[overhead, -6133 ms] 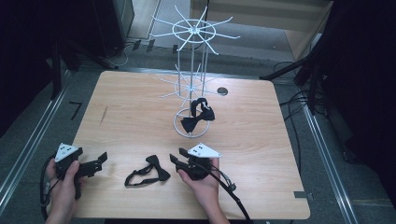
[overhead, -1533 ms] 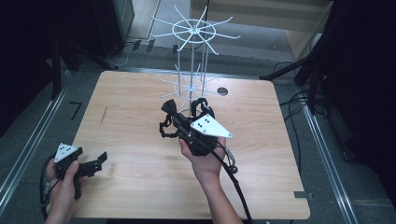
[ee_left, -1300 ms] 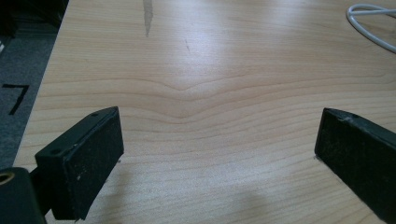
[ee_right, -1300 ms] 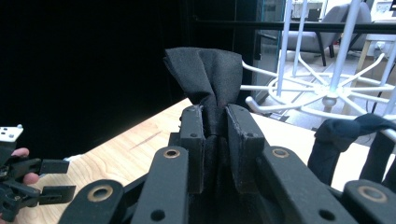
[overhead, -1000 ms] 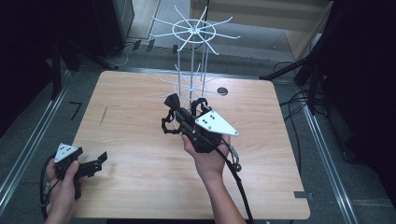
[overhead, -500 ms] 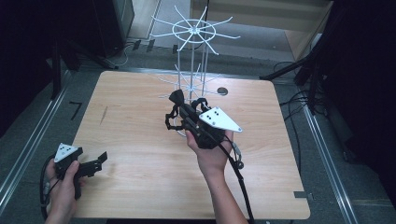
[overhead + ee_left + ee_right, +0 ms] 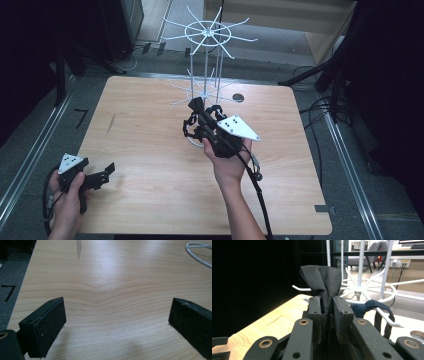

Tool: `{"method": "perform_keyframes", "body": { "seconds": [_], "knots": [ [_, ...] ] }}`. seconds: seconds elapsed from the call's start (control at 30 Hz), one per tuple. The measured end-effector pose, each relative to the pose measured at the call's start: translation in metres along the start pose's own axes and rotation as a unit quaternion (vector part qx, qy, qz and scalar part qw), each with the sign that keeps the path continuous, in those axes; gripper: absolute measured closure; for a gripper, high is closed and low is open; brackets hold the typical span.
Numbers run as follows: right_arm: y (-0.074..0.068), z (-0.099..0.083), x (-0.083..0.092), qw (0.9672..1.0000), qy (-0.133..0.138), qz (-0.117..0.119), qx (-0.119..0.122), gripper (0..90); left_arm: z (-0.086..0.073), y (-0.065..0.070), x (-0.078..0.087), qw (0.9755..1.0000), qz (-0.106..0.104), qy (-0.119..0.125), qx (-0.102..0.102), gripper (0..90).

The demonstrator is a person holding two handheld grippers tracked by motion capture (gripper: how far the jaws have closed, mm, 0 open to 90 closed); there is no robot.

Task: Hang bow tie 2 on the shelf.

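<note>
The right gripper (image 7: 196, 107) is raised above the middle of the wooden desk (image 7: 150, 130), held in the person's right hand (image 7: 227, 157), its grey three-cornered plate (image 7: 239, 127) uppermost and its cable (image 7: 257, 192) trailing back toward the near edge. Its jaws are closed nearly together on a black bow tie (image 7: 323, 281); in the right gripper view the fabric is pinched between the two pads and fans out above them, and the tie's strap (image 7: 189, 127) hangs in a loop below the gripper in the high view. The gripper's tip is close beside the white wire rack (image 7: 206, 35), at the level of the lower ring of hooks (image 7: 200, 92); whether the tie touches a hook cannot be told. In the right gripper view a second, dark blue bow tie (image 7: 368, 305) hangs on one of the white hooks just beyond the jaws, to their right. The left gripper (image 7: 102, 174) is held in the left hand (image 7: 65, 200) at the near left corner of the desk, well apart from the rack. In the left gripper view its jaws stand wide apart with nothing between them but bare wood, and part of the rack's white base ring (image 7: 198, 252) shows at the upper right. A small dark round fitting (image 7: 238, 97) is set in the desk surface near the far edge, to the right of the rack.
</note>
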State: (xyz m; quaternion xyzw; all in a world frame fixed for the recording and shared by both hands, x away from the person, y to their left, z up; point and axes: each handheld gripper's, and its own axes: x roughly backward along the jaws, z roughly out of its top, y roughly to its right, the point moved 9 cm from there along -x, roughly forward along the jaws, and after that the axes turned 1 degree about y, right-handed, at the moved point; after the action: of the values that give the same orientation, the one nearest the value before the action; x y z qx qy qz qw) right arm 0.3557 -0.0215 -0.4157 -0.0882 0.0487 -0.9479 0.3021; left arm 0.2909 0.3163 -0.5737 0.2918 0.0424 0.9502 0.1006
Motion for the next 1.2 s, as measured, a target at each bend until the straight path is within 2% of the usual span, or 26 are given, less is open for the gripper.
{"method": "perform_keyframes", "body": {
  "seconds": [0.33,0.57,0.9,0.97,1.03,1.13,1.17,1.2],
  "knots": [
    [0.007,-0.011,-0.007,0.9999,-0.001,-0.011,-0.007,78.3,0.0,0.0,0.0,1.0,0.0,0.001,0.0,1.5],
    [0.013,-0.027,-0.01,0.9996,-0.013,-0.017,-0.017,72.4,0.0,0.0,0.0,1.0,0.001,0.002,0.0,1.5],
    [0.022,-0.033,-0.006,0.9993,-0.021,-0.018,-0.026,67.8,0.0,0.0,0.0,1.0,0.001,0.002,0.001,1.6],
    [0.023,-0.035,-0.004,0.9992,-0.023,-0.018,-0.027,63.6,0.0,0.0,0.0,1.0,0.002,0.002,0.0,1.6],
    [0.025,-0.04,-0.002,0.999,-0.031,-0.023,-0.022,54.5,0.0,0.0,0.0,1.0,0.001,0.002,0.0,1.5],
    [0.027,-0.044,-0.001,0.9989,-0.035,-0.026,-0.015,50.7,0.0,0.0,0.0,1.0,0.001,0.002,0.0,1.5],
    [0.029,-0.048,0.002,0.9988,-0.037,-0.029,-0.016,45.3,0.0,0.0,0.0,1.0,0.001,0.002,0.0,1.5],
    [0.031,-0.049,0.003,0.9988,-0.036,-0.031,-0.014,44.3,0.0,0.0,0.0,1.0,0.001,0.003,0.002,1.5]
  ]
}}
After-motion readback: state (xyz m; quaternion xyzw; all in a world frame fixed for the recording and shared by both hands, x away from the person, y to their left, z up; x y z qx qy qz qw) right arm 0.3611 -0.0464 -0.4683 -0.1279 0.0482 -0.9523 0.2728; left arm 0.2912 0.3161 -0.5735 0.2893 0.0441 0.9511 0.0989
